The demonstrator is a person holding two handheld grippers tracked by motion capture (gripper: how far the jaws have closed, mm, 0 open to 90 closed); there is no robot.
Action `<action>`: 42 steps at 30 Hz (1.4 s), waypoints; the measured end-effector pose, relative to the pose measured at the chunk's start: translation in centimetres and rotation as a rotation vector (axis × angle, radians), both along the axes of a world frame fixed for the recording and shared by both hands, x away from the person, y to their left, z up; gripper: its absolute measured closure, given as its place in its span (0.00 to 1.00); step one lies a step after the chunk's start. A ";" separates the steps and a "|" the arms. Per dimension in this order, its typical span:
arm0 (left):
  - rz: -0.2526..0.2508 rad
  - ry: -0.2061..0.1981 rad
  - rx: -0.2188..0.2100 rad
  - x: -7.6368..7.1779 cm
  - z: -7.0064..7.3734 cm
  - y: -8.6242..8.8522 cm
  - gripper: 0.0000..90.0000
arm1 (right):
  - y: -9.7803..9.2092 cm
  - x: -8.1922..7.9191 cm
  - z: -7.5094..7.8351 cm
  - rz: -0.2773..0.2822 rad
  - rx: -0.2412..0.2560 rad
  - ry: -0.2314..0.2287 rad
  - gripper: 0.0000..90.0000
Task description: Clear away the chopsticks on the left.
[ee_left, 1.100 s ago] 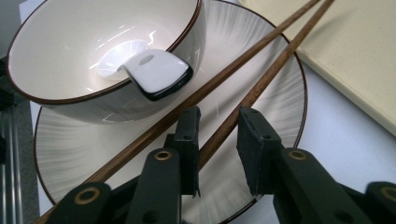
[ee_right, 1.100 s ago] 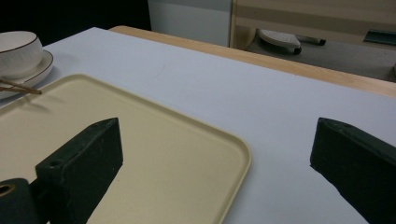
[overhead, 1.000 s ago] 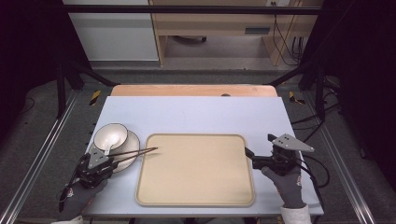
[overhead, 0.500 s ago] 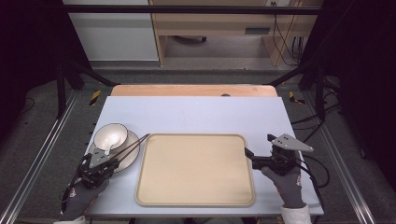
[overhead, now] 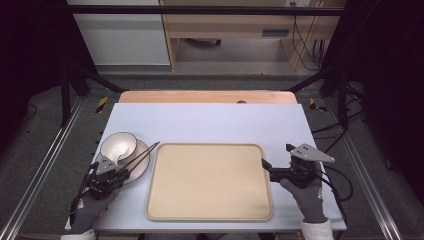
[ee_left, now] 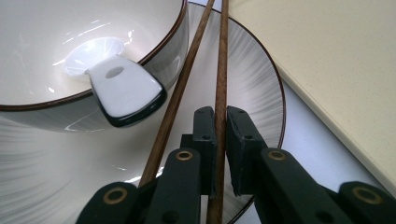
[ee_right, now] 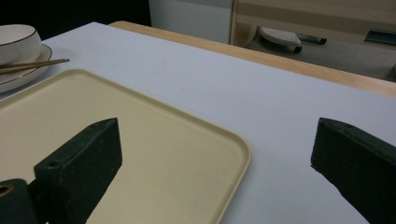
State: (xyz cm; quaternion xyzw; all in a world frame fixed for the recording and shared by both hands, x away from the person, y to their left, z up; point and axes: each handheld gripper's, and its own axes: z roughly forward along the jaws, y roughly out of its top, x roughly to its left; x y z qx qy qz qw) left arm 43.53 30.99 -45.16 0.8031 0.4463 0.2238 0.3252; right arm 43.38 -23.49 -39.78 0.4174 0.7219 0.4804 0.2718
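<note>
A beige tray (overhead: 210, 182) lies at the table's middle front. Left of it a white bowl (overhead: 118, 146) stands on a ribbed plate (overhead: 141, 169). A white spoon (ee_left: 121, 91) rests in the bowl (ee_left: 70, 28). My left gripper (overhead: 117, 176) is low over the plate (ee_left: 252, 79), shut (ee_left: 220, 116) on one brown chopstick (ee_left: 219, 70). The second chopstick (ee_left: 180, 88) runs beside the left jaw. Both chopsticks (overhead: 142, 154) point up and right. My right gripper (overhead: 276, 156) is open (ee_right: 217, 154) at the tray's (ee_right: 140, 140) right edge, one jaw over the tray, one over the table.
The pale tabletop (overhead: 210, 122) stretches bare behind the tray to a wooden strip (overhead: 205, 96) at the far edge. Black frame rails (overhead: 45, 165) flank the table. A wooden cabinet (overhead: 235, 30) stands on the floor beyond.
The chopsticks have swung from lying across the tray's left edge to pointing up over the plate beside the bowl. My left gripper shifted slightly with them. The right gripper has stayed put.
</note>
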 end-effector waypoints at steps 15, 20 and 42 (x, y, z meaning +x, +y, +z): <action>-0.002 -0.006 -0.010 -0.4 0.6 -0.8 0.93 | 0.0 0.0 -0.1 0.004 -0.005 0.002 0.02; 0.013 -0.033 -0.032 -0.8 1.3 -1.2 0.93 | -0.1 0.0 0.0 0.001 -0.006 -0.002 0.02; 0.126 -0.112 -0.116 -2.9 2.5 -5.7 0.94 | -0.1 -0.2 0.1 0.000 -0.008 -0.007 0.02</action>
